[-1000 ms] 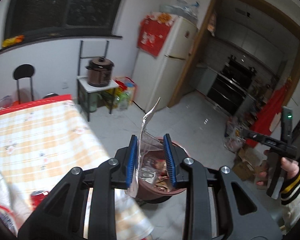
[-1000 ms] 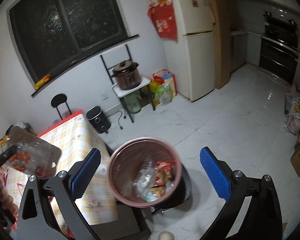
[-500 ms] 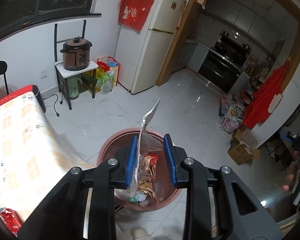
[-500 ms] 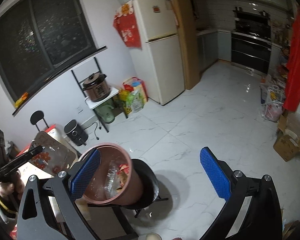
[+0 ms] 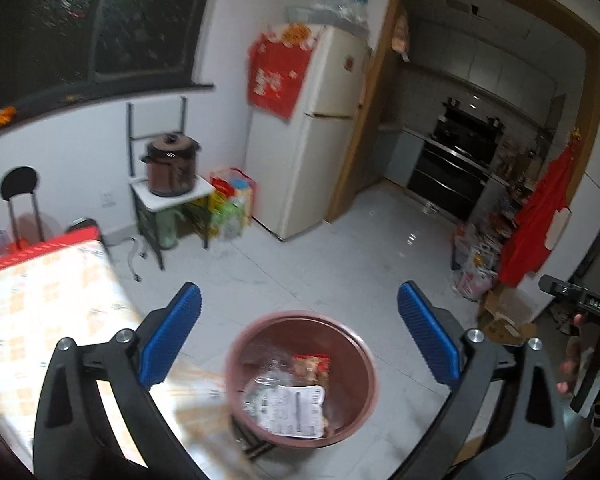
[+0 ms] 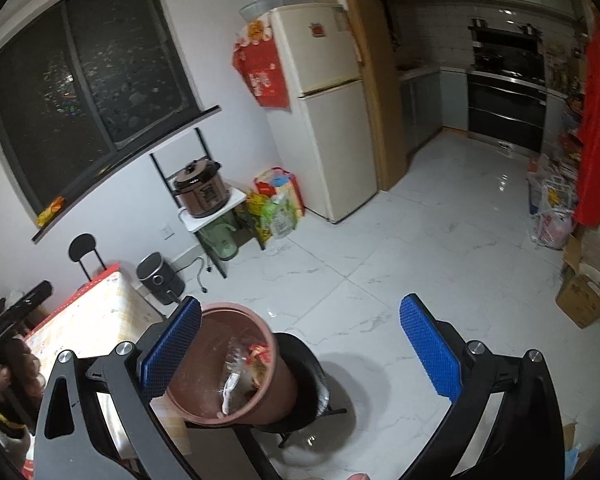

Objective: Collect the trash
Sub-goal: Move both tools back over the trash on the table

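In the left wrist view my left gripper point(image 5: 299, 296) hangs above a reddish-brown bin point(image 5: 236, 364); its jaws are opening wide with nothing between them. A clear wrapper with a white printed label point(image 5: 292, 404) lies in the bin on top of other packets. In the right wrist view my right gripper point(image 6: 300, 308) is open and empty. Its left pad point(image 6: 172, 348) covers the near-left rim of the bin point(image 6: 260, 396), which stands on a black stool point(image 6: 304, 376). A hand holds the right gripper's body point(image 5: 580, 308) at the right edge of the left wrist view.
A table with an orange checked cloth point(image 5: 40, 312) stands left of the bin. By the wall are a fridge point(image 6: 332, 128), a cooker on a small stand point(image 6: 202, 192), bags point(image 6: 278, 204) and an air fryer point(image 6: 158, 278). Cardboard boxes point(image 6: 584, 300) sit at the right. White tiled floor point(image 6: 440, 248) lies ahead.
My left jaws sprang from nearly shut on the wrapper to wide open, and the wrapper now lies in the bin. The bin slid to the left in the right wrist view.
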A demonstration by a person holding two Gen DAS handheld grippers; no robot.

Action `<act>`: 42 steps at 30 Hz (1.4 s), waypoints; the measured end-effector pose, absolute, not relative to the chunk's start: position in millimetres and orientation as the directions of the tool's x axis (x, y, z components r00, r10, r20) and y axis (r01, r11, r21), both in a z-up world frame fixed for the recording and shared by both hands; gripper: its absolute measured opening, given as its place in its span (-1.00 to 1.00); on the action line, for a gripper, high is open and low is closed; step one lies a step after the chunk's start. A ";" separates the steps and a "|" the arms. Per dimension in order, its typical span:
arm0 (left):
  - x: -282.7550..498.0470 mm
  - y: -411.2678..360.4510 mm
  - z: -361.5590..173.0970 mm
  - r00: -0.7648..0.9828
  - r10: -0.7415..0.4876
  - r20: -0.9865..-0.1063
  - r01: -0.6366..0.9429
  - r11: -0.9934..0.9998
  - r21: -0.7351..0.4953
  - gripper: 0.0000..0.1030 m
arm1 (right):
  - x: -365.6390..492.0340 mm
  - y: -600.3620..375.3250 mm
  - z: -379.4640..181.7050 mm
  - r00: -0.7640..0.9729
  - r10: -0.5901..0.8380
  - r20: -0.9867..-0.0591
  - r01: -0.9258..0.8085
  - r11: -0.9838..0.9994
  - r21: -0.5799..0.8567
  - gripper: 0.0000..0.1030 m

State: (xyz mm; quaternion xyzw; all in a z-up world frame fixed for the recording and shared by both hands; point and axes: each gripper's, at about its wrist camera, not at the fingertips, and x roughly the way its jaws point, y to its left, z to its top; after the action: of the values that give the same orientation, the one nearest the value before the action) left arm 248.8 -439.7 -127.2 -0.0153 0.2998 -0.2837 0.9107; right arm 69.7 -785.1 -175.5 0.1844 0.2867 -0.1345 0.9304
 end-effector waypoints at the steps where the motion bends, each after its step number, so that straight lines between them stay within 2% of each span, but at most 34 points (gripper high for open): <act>1: 244.9 -428.1 -122.0 0.674 -0.513 -0.531 0.492 0.848 -0.195 0.88 | 75.5 -778.4 -173.1 0.802 -0.135 -0.582 0.343 0.902 0.263 0.90; 6: 227.7 -363.5 -106.0 0.752 -0.418 -0.509 0.376 0.907 -0.189 0.89 | 97.9 -743.0 -165.9 0.808 -0.085 -0.582 0.273 0.930 0.244 0.90; 16: 191.3 -236.1 -100.2 0.818 -0.247 -0.519 0.164 0.966 -0.201 0.89 | 118.0 -662.5 -146.8 0.808 -0.017 -0.589 0.170 0.964 0.204 0.90; 31: 137.6 -86.2 -93.9 0.851 -0.153 -0.502 0.038 0.972 -0.232 0.89 | 131.3 -520.1 -132.5 0.794 0.085 -0.601 0.022 0.985 0.169 0.89; 42: 99.6 19.0 -122.2 0.830 -0.078 -0.552 -0.073 0.967 -0.246 0.89 | 148.2 -398.3 -156.3 0.740 0.196 -0.644 -0.111 0.979 0.170 0.89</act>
State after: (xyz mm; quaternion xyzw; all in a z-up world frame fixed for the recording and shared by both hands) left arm 99.6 19.0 -122.2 -0.1292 0.2914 -0.0012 0.9478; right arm 148.2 -398.3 -156.3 0.0602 0.3512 0.0826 0.9307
